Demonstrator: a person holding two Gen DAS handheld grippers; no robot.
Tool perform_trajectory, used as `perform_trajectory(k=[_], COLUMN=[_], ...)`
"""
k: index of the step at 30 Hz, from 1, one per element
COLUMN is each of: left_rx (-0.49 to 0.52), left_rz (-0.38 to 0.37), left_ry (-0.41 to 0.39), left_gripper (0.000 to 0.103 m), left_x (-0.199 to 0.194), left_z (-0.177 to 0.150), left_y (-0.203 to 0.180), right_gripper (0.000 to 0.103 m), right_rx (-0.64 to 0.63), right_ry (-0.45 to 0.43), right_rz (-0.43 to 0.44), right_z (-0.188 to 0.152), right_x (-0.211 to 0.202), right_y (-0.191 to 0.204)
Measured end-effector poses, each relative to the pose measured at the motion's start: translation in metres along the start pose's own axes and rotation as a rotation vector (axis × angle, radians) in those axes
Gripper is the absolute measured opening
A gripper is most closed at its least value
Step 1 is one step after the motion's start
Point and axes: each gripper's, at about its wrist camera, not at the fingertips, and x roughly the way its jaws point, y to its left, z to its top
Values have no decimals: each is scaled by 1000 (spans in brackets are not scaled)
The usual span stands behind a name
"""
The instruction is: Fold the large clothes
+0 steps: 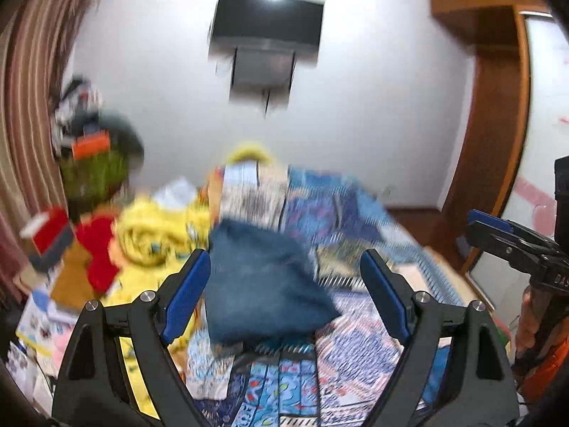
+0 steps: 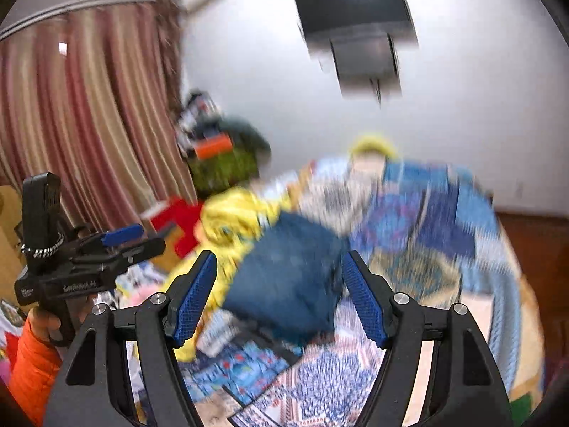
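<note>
- Left gripper (image 1: 284, 284), black frame with blue ribbed pads: jaws spread wide, nothing pinched; the folded garment lies beyond them on the bed.
- Right gripper (image 2: 279, 288), same make: jaws spread, nothing between the pads. It also shows at the right edge of the left wrist view, held by a hand in an orange sleeve (image 1: 544, 373).
- Bed cover (image 1: 355, 348), patchwork of blue, white and red prints: the landmark for all that follows.
- Folded blue denim garment (image 1: 263, 284), a thick, roughly square bundle: lying on the bed cover, toward its left side. Blurred.
- Crumpled yellow printed cloth (image 1: 153, 235): just left of the denim garment, at the left edge of the bed cover.
- Red cloth (image 1: 99, 249): left of the yellow cloth, off the bed cover's left side.
- Striped pink and cream curtain (image 2: 89, 106): far left of the bed cover.
- Black wall-mounted television (image 1: 266, 21): on the white wall beyond the bed cover.
- Brown wooden door frame (image 1: 498, 106): to the right of the bed cover.
</note>
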Motion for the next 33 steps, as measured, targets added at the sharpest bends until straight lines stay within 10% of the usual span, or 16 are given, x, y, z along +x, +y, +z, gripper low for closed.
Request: perform_trajectory(k=[12,23,33], left_rx=[64,82,60], left_rz=[114,174,190], left_ry=[-345,-340,-316], left_gripper=[87,102,102], left_x=[-131,-132,-124], left_z=[-22,-45,-55], left_y=[-65,-82,-79], right_gripper=[69,103,103], right_rx=[-50,-67,-67], right_ry=[-266,-264,-245], right_rz=[-41,-137,-163], right_z=[-16,-29,-38], right_x=[-103,-97,-97], right_y=[53,58,58])
